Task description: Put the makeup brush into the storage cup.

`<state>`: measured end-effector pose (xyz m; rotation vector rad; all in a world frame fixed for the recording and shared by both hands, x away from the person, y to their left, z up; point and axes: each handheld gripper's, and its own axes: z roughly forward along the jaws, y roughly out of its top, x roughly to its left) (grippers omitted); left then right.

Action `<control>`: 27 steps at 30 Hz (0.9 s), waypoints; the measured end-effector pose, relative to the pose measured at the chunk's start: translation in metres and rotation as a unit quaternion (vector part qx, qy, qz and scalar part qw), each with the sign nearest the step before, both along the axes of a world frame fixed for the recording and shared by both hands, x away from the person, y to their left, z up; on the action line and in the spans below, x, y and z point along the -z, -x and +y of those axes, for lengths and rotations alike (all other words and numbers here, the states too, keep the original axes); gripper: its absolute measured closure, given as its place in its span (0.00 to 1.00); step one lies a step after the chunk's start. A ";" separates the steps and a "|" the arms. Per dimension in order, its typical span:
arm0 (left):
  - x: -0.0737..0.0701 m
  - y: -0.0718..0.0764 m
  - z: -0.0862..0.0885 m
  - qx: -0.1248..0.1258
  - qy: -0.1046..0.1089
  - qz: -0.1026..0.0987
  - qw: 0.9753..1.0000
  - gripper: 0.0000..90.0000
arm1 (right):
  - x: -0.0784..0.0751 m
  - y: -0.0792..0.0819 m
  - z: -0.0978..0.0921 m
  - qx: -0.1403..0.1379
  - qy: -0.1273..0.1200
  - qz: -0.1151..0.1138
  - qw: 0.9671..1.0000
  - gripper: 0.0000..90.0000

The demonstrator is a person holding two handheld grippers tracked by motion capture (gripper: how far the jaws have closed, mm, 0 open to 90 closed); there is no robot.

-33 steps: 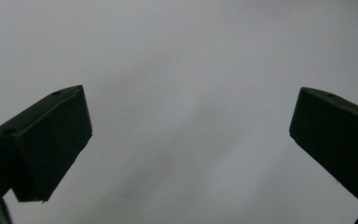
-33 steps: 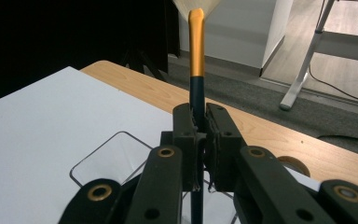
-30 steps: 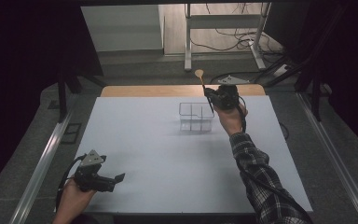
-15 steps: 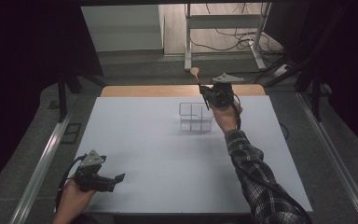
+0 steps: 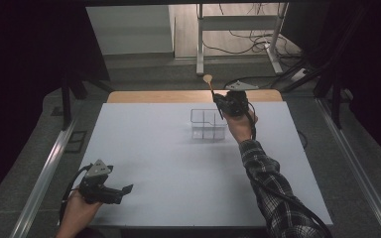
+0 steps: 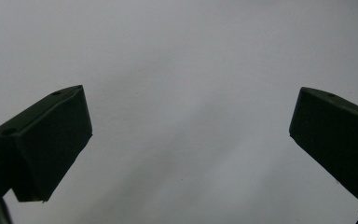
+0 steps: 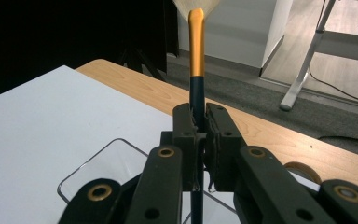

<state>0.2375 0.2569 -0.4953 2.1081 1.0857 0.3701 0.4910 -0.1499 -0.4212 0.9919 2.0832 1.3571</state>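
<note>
Brush [image 7: 196, 56] bristle tip cut off at top, blurred, lower handle seemingly hidden behind tongs [image 7: 200, 140]

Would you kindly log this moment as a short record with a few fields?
surface: white table top
held item: makeup brush with black handle, gold ferrule and pale bristles, standing upright
right gripper: shut on the brush handle, above the organiser
left gripper: jaws wide apart, nothing between them, near the table's front left
container: clear plastic organiser with compartments, at the far middle
</note>
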 end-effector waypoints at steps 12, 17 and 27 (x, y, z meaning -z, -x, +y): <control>0.000 0.000 0.000 0.002 -0.003 0.001 1.000 0.00 | 0.012 0.002 -0.004 0.002 0.001 0.008 1.000 0.93; 0.000 0.000 0.000 0.002 -0.004 0.001 1.000 0.00 | 0.018 0.004 -0.006 0.003 0.002 0.013 1.000 0.93; 0.001 0.000 -0.001 0.003 -0.006 0.003 1.000 0.00 | 0.026 0.008 -0.008 0.003 0.006 0.018 1.000 0.93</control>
